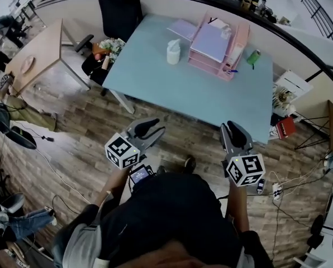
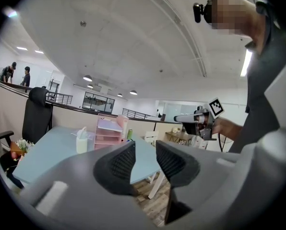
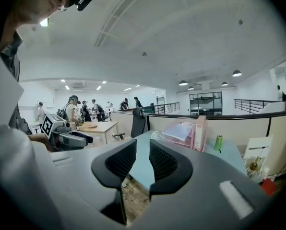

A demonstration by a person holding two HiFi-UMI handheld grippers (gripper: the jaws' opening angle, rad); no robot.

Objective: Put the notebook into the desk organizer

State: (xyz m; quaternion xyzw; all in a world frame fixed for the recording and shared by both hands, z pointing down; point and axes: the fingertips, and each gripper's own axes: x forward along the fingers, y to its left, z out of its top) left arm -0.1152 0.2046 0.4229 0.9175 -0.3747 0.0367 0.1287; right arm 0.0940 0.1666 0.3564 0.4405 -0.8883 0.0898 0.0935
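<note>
**Operator:** Where's the notebook?

**Annotator:** The lilac notebook lies flat on the blue table, upper middle of the head view. It's just left of the pink desk organizer. Another lilac sheet lies on the organizer's top tray, and I can't tell what that one is. You're standing well back from the table, out of reach.

**Operator:** Grippers?

**Annotator:** Left gripper is lower left of centre, right gripper lower right. Both are released, jaws a narrow gap apart, nothing between them. Each gripper view shows only table and floor through the gap.

**Operator:** So what's the step?

**Annotator:** Approach, I'd say; nothing of the task is done yet.
- Get up to the near table edge before you reach.
- The white bottle stands just in front of the notebook, so come in from its left side, not over it.
- The book lies flat, so go low and level at one edge and work one jaw under it.
- Steady it with your other gripper if it slides.
- Clamp near the spine so the pages don't fan.
- Pick a free slot before lifting, and feed the book in edge first.
</note>
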